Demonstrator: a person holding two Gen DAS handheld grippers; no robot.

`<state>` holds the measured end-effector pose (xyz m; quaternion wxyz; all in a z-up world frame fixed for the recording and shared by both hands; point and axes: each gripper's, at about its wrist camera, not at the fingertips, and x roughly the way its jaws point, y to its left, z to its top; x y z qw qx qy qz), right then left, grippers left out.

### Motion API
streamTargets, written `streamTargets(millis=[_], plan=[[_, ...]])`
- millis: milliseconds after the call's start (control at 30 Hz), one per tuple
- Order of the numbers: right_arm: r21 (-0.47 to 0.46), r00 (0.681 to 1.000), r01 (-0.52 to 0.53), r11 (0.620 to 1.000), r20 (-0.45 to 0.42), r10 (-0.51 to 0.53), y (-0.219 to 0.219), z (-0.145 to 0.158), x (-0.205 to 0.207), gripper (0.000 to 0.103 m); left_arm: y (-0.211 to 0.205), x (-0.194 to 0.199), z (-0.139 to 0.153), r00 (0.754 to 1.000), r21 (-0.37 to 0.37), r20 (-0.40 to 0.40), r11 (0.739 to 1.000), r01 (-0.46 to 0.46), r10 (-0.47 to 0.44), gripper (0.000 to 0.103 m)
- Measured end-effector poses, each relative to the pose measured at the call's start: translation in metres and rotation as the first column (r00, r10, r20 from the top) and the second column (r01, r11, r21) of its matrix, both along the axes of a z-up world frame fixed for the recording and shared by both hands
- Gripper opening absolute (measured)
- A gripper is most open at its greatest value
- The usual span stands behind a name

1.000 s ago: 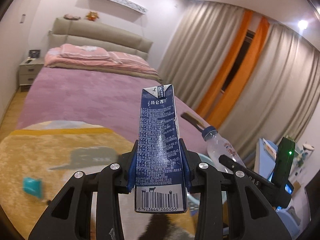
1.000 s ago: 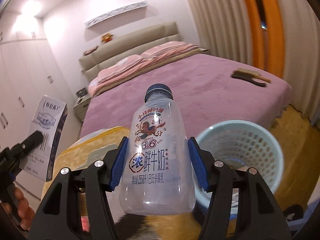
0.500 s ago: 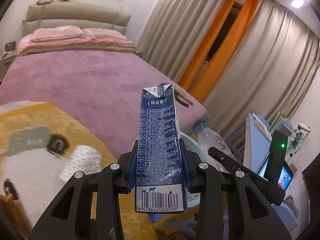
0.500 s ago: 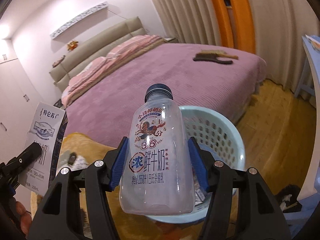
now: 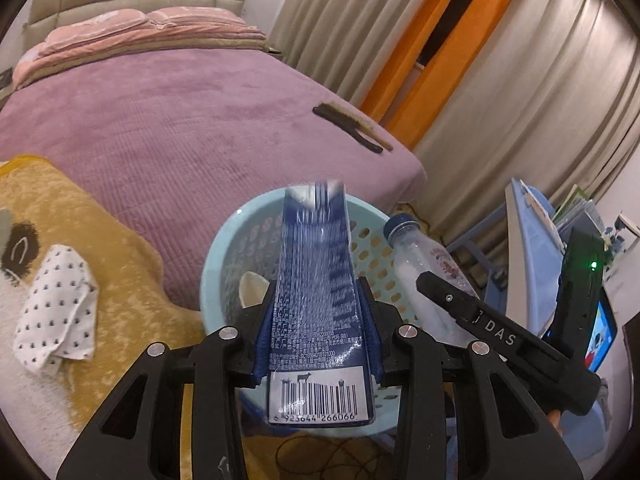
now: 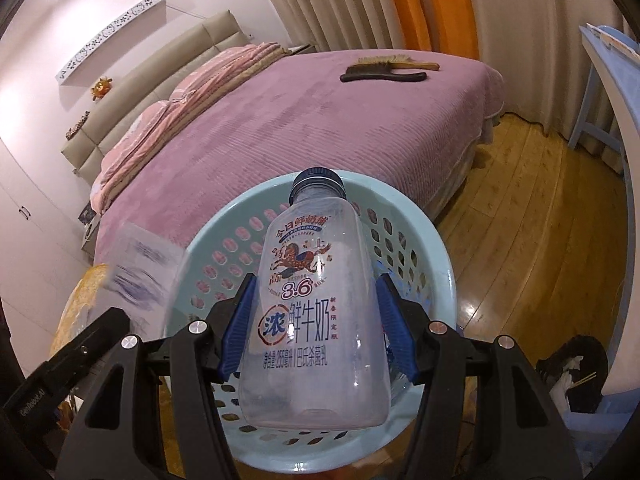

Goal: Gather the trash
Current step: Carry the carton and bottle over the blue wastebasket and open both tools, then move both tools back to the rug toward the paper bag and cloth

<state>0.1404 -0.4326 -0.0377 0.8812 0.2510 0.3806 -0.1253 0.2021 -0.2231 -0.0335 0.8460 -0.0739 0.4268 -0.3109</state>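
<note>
My left gripper (image 5: 316,320) is shut on a dark blue milk carton (image 5: 316,292), held upright over the pale blue perforated basket (image 5: 224,248). My right gripper (image 6: 316,332) is shut on a clear plastic milk bottle (image 6: 312,300) with a blue cap, also held above the basket (image 6: 432,256). The bottle shows in the left wrist view (image 5: 424,264) at the right, and the carton appears blurred in the right wrist view (image 6: 140,268) at the left. A white scrap (image 5: 252,288) lies inside the basket.
A purple bed (image 5: 160,120) lies behind the basket, with two brushes (image 5: 352,128) near its foot. A yellow rug (image 5: 100,240) with a dotted white cloth (image 5: 56,320) lies at the left. A blue table (image 5: 528,240) and curtains stand at the right. The floor (image 6: 520,220) is wood.
Both grippers have swung right and tilted down, so the basket now lies right under the carton and the bottle. Both still hold their items.
</note>
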Motion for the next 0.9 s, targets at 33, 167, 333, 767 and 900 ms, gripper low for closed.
streamTargets(millis=[33, 167, 333, 767, 900], plan=[[-0.001, 1.0, -0.002, 1.0, -0.002, 0.002, -0.001, -0.001, 0.002, 0.057, -0.001, -0.001, 0.001, 1.0, -0.006, -0.002, 1.0, 0.002, -0.002, 0.046], [-0.002, 1.0, -0.012, 1.0, -0.003, 0.012, 0.0, -0.001, 0.004, 0.059, 0.006, -0.007, 0.008, 1.0, -0.021, 0.019, 1.0, -0.01, 0.01, 0.062], [-0.008, 0.999, -0.024, 1.0, 0.024, 0.024, 0.007, 0.008, -0.005, 0.059, 0.022, -0.021, 0.02, 0.998, -0.032, 0.052, 0.999, -0.025, 0.027, 0.062], [-0.079, 0.975, -0.181, 0.98, 0.115, 0.189, 0.088, 0.057, -0.025, 0.059, 0.106, -0.09, 0.079, 0.968, -0.093, 0.22, 0.99, -0.106, 0.125, 0.062], [-0.106, 0.954, -0.261, 0.959, 0.122, 0.273, 0.129, 0.065, -0.026, 0.059, 0.147, -0.106, 0.087, 0.949, -0.108, 0.237, 0.977, -0.185, 0.206, 0.062]])
